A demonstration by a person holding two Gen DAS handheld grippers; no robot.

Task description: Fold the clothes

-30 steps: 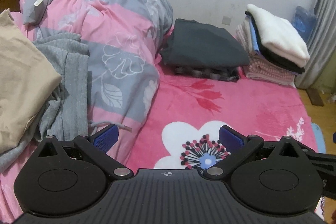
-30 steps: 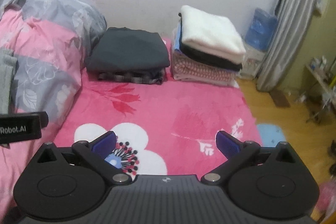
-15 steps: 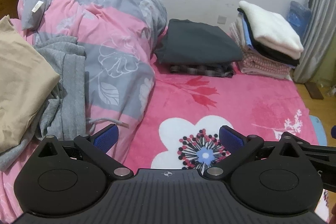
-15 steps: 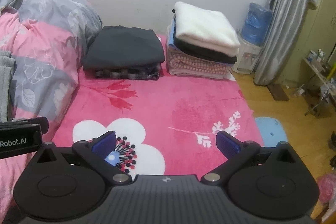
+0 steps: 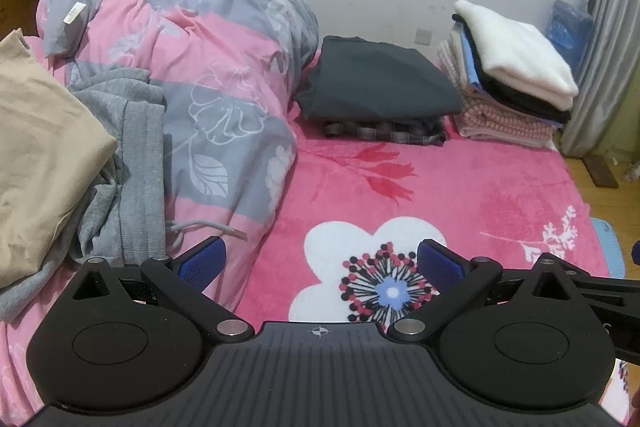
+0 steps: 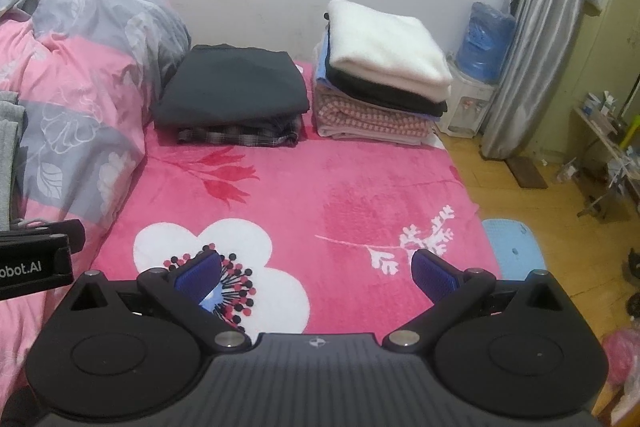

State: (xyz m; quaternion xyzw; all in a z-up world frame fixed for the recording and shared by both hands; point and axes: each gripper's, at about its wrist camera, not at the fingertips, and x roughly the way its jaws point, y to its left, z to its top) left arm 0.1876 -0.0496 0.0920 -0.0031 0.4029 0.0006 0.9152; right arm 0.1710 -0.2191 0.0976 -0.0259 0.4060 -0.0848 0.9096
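Unfolded clothes wait beside the quilt, both grippers empty.

Left wrist: left gripper (image 5: 318, 263) gapes wide; grey sweatpants (image 5: 132, 163) and beige garment (image 5: 44, 151) lie on the quilt (image 5: 216, 75) — soft, limp, best pinched at the waistband. Right wrist: right gripper (image 6: 316, 271) gapes too — nothing held.

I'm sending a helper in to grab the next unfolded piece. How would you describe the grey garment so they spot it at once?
On the bed's left side lies a heaped pink-and-grey floral duvet. Against its left slope lies the grey garment, crumpled under a tan cloth. Its ribbed knit and loose drawstring set it apart.
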